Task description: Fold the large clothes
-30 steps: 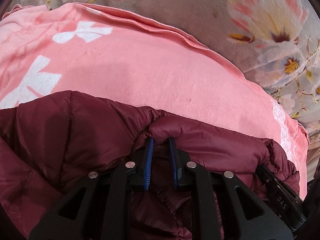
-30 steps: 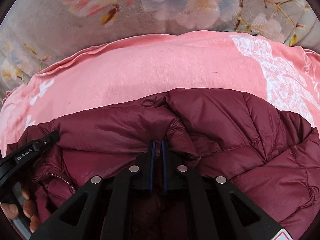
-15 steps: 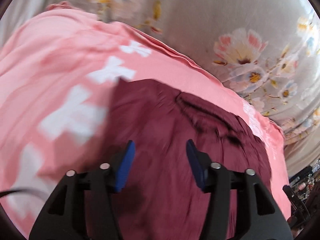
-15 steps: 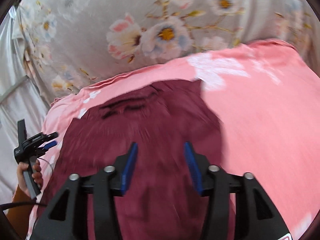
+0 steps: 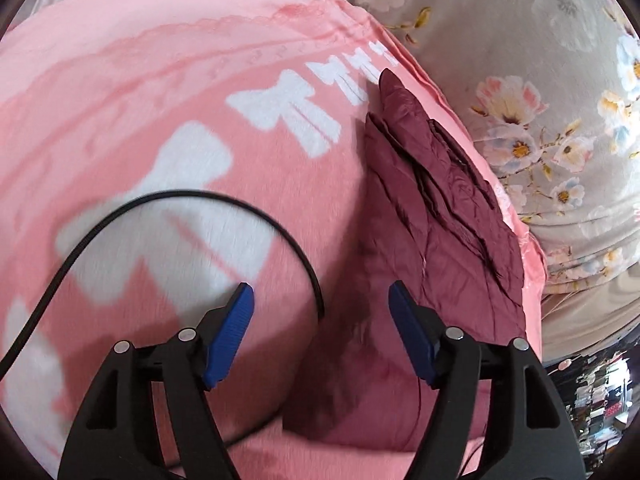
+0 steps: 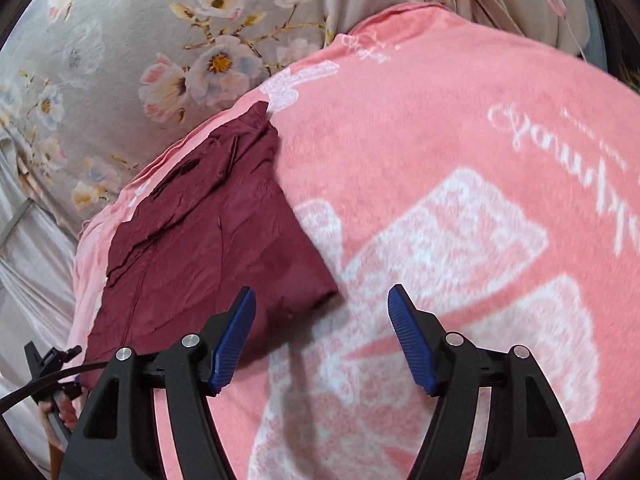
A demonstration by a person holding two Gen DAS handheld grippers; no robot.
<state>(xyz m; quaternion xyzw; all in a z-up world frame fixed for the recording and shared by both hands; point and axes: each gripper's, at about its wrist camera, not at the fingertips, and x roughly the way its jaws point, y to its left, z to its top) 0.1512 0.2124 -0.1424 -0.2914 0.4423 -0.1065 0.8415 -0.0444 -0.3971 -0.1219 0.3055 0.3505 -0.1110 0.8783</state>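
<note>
On one pink blanket (image 5: 168, 112), one seemingly folded maroon jacket (image 5: 424, 216), both hand-held grippers just released.

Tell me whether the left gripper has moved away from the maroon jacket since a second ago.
Yes. The left gripper, its jaws just opened and empty, has pulled back off the maroon jacket, which lies folded on the pink blanket.

A pink blanket (image 5: 168, 92) with white bow and script patterns covered a bed. Beneath and beyond it lay a grey sheet (image 6: 132, 40) printed with pale flowers. A black cable (image 5: 192, 200) curved across the blanket.
</note>
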